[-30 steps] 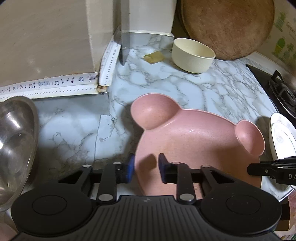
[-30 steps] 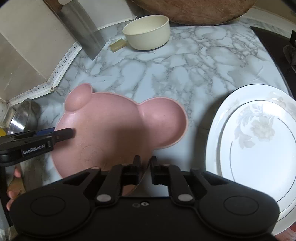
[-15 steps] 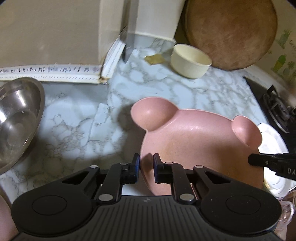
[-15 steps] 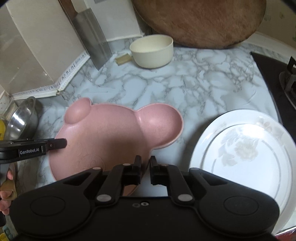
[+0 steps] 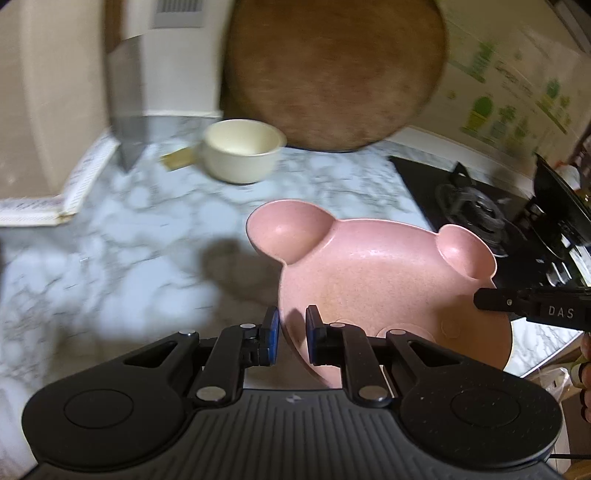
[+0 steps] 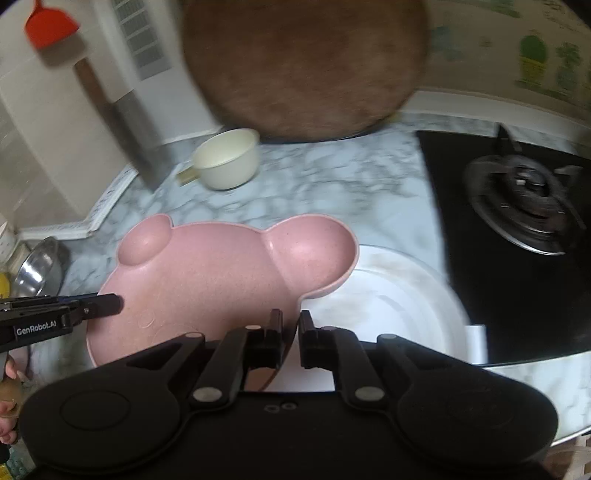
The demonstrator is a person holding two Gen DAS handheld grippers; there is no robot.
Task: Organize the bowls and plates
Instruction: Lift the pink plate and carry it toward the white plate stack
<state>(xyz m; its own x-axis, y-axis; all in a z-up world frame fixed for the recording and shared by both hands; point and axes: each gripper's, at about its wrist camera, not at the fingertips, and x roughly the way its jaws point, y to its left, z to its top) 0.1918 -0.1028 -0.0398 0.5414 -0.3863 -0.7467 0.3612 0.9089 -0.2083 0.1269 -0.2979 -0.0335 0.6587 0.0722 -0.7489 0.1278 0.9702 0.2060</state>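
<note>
Pink and bear-shaped, the plate (image 5: pixel 388 280) hangs above the marble counter (image 5: pixel 110 266), pinched at its near rim by both grippers. Its two round ears point away from the cameras toward the back wall, and its long axis runs side to side between the two grips. The left gripper (image 5: pixel 290 336) has its blue-padded jaws narrowed onto the rim at the plate's left side, having just closed in on that edge; the right gripper (image 6: pixel 290 339) clamps the opposite side of the rim with its jaws nearly together.

Behind the ears lies a stretch of bare marble, then a cream bowl (image 5: pixel 242 149) with a short handle, near a round wooden board (image 5: pixel 332 70) that leans on the wall. A cleaver blade (image 5: pixel 127 99) stands at the left by the wall corner. The black gas hob (image 6: pixel 517 229) bounds the counter on the right.

Only the right wrist view shows the white plate (image 6: pixel 399 295) directly under the pink plate's right ear, a steel bowl (image 6: pixel 37 269) at the far left, and a red utensil (image 6: pixel 48 24) hanging high. Only the left wrist view shows a dark pan (image 5: pixel 561 206) on the hob. Both views are blurred.
</note>
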